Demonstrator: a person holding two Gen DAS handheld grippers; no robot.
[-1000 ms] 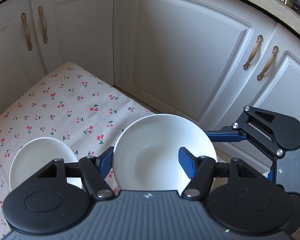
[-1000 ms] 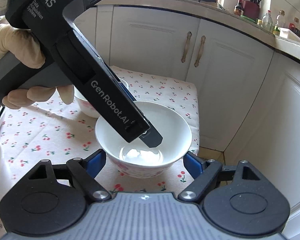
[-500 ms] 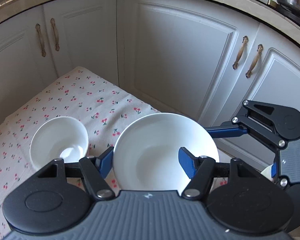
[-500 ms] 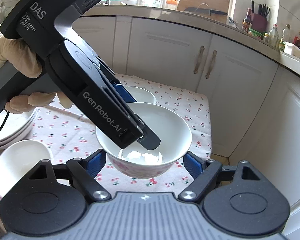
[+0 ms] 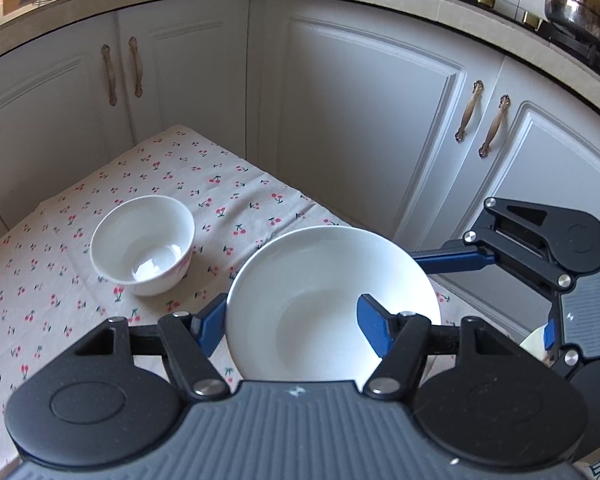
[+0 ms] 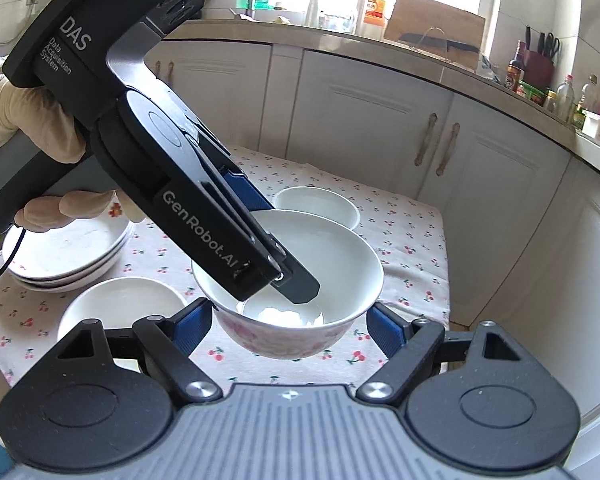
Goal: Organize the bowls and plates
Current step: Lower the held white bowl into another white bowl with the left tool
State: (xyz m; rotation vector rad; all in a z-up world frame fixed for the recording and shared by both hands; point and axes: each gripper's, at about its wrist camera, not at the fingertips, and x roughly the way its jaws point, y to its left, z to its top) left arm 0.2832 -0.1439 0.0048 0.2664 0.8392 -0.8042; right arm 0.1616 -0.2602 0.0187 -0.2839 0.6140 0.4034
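White ceramic bowl w/ pink flower print outside (image 6: 300, 320) was the piece in hand, at near right corner of the table, and it looked lifted clear of the cherry-print tablecloth (image 5: 180, 168). Left gripper (image 5: 292, 328) was narrow-ish, pinching the bowl's wall: one blue finger outside the rim, the other inside the bowl. Right gripper (image 6: 288, 320) stood wide, w/ the same bowl between its fingers, and both pads appeared to press on the bowl's outer sides. So it was a two-handed carry, as far as I could judge. A gloved hand (image 6: 28, 128) held the left tool's handle.

Done so far, by how things lay:
- stack of white round plates (image 6: 64, 256) sat at far left of table, approx. three high, so plates seemed sorted.

Left to do, prob.:
- carried bowl not yet set down anywhere.
- small white round bowl (image 5: 142, 244) stood alone on the cloth, just beyond the carried one, the likely spot to nest them.
- shallow white dish (image 6: 120, 308) lay loose at near left, just beside the plate stack, not on it.

Est. roughly midway: plates grouped, bowls and dish not yet.
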